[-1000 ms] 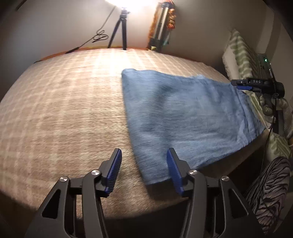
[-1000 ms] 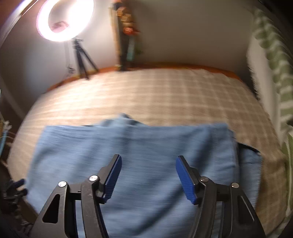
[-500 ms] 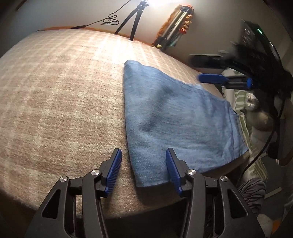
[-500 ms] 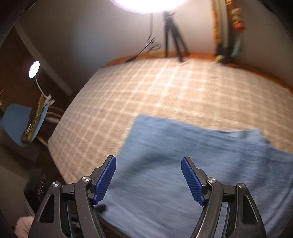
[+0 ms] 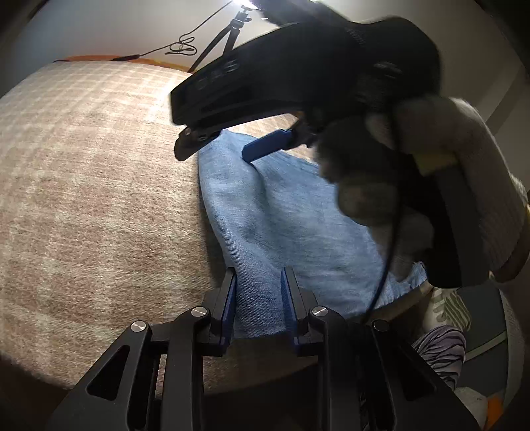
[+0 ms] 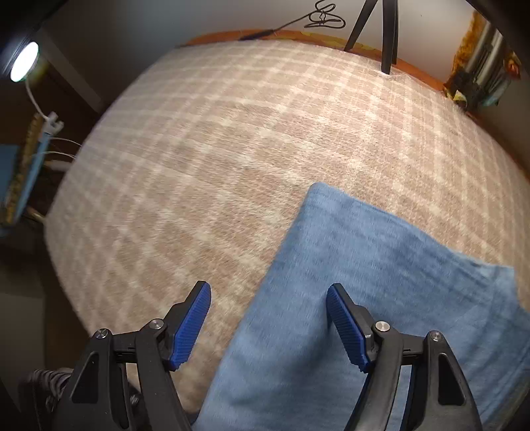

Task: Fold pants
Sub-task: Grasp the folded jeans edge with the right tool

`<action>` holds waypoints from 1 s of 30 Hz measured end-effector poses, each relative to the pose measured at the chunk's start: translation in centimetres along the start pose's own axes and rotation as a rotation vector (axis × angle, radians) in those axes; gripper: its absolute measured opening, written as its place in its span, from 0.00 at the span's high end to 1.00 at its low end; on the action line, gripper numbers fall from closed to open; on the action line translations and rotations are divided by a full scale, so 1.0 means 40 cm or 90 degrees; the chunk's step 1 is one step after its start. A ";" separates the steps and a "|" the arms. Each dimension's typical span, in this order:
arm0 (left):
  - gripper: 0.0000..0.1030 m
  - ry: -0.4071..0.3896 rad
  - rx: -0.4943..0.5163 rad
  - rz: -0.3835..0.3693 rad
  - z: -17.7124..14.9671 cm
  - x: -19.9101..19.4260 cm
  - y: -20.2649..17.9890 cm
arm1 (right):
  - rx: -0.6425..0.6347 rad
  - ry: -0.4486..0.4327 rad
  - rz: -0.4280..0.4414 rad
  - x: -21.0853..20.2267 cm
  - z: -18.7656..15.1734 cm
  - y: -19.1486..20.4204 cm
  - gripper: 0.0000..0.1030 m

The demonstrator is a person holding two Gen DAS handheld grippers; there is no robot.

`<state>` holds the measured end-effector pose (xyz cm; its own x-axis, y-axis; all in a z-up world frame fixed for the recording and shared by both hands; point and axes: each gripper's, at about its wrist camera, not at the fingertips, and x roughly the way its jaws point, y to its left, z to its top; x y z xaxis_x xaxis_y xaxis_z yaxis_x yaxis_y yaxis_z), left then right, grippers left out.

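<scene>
**Spotter:** Where are the pants?

**Me:** The pants [image 5: 285, 215] lie flat on the plaid bedspread [image 5: 99, 199], long axis running away to the right. My left gripper [image 5: 258, 281] is closing around the near corner, not yet clamped. My right gripper [image 6: 268, 318] hangs wide apart over the far left edge. Only the tripod [image 6: 381, 30] stands beyond.

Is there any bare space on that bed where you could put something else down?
Yes. The checked blanket lies bare from the pants' long edge across to the bed's far side, and beyond the pants up to the tripod. It is crowded at the pants' near corner, where the left gripper is closing on the denim and the open right gripper hovers.
</scene>
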<state>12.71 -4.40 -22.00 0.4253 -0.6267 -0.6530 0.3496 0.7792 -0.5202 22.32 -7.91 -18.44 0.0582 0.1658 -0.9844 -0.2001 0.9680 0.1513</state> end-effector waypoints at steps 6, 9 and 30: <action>0.78 -0.007 0.004 -0.001 0.002 0.002 -0.016 | -0.031 0.048 -0.077 0.059 0.025 0.035 0.32; 0.78 -0.009 0.013 0.006 0.001 0.001 -0.021 | -0.049 0.066 -0.098 0.097 0.028 0.055 0.36; 0.88 -0.052 0.000 0.009 0.049 0.027 -0.080 | 0.004 0.060 0.011 0.050 0.054 -0.066 0.43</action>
<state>13.67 -7.61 -19.97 0.4964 -0.6144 -0.6132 0.3429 0.7878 -0.5116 25.08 -9.72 -20.62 -0.0370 0.1641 -0.9857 -0.1935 0.9666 0.1682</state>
